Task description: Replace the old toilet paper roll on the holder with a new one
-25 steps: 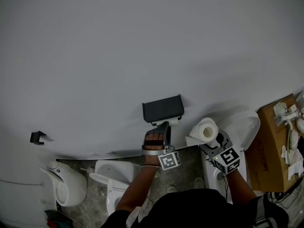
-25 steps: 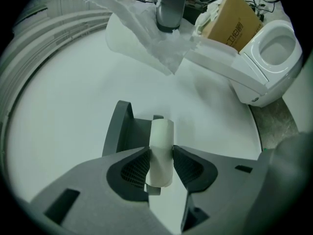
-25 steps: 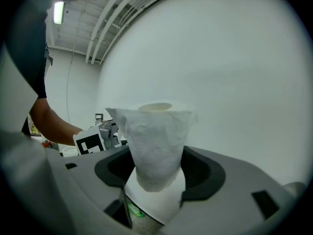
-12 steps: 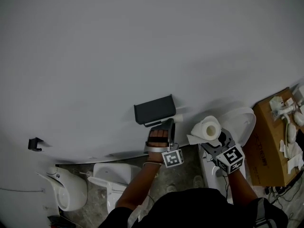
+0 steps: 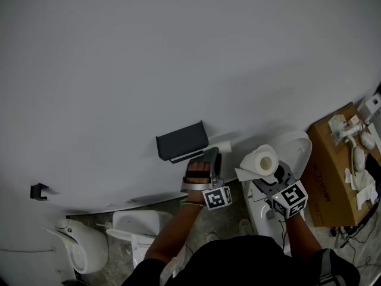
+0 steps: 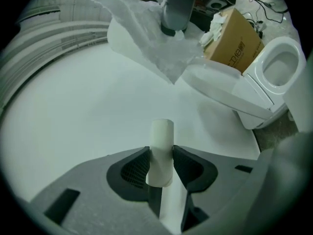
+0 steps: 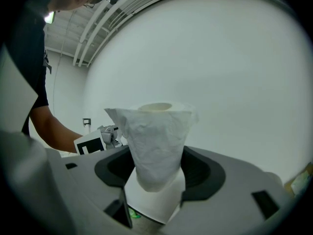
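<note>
The dark grey holder (image 5: 181,140) is fixed to the white wall. Just right of and below it, my left gripper (image 5: 212,155) (image 6: 161,161) is shut on the old roll's white tube (image 5: 221,146) (image 6: 161,148), which stands upright between the jaws. My right gripper (image 5: 269,175) (image 7: 156,176) is shut on the new toilet paper roll (image 5: 262,161) (image 7: 156,141), with a loose sheet hanging over its side. In the left gripper view the new roll (image 6: 139,38) shows at the top, apart from the tube.
A white toilet (image 5: 296,151) (image 6: 261,82) stands right of the right gripper, a cardboard box (image 5: 336,171) (image 6: 234,44) with white items beyond it. More white fixtures (image 5: 83,243) sit at the lower left. A small black hook (image 5: 38,190) is on the wall.
Both grippers have shifted to the right of the holder. The left one has carried the white tube out from under the holder to its right side. The new roll stays held.
</note>
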### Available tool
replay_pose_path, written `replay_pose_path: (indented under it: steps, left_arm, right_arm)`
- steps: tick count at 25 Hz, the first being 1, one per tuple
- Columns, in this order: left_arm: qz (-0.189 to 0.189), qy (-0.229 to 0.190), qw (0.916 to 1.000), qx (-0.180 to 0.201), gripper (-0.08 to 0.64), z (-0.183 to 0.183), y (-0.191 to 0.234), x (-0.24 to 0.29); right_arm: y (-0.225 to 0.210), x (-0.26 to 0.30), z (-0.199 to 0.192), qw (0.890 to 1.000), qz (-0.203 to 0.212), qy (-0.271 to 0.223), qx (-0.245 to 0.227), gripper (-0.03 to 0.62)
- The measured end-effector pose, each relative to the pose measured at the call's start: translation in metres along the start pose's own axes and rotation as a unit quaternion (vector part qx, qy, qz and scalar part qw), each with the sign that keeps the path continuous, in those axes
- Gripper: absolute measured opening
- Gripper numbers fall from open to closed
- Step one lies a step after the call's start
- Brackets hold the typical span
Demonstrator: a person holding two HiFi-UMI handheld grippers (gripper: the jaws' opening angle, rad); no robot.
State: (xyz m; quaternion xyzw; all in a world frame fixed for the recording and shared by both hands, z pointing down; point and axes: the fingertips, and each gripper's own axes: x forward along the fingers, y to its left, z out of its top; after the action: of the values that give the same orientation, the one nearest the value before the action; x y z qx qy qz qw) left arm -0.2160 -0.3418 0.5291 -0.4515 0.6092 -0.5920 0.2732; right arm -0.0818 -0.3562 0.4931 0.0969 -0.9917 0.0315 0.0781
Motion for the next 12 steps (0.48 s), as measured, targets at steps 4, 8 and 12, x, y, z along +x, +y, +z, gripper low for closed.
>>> replay_pose_path:
  steps: [4,8,12]
  left_arm:
    - [0.01,-0.032,0.9975,-0.062,0.15,0.018,0.017,-0.008]
    - [0.033,-0.065,0.9896,-0.124,0.15,0.031,0.041,-0.027]
    - [0.037,-0.094,0.9691,-0.225,0.15,0.035,0.069,-0.047]
  right_arm:
    - [-0.006,-0.003,0.003,1.0,-0.01,-0.008,0.016,0.278]
    - [-0.007,-0.005,0.001,1.0,-0.024,-0.006,0.012,0.278]
    - [-0.002,-0.003,0.0,1.0,-0.023,-0.007,0.015,0.278]
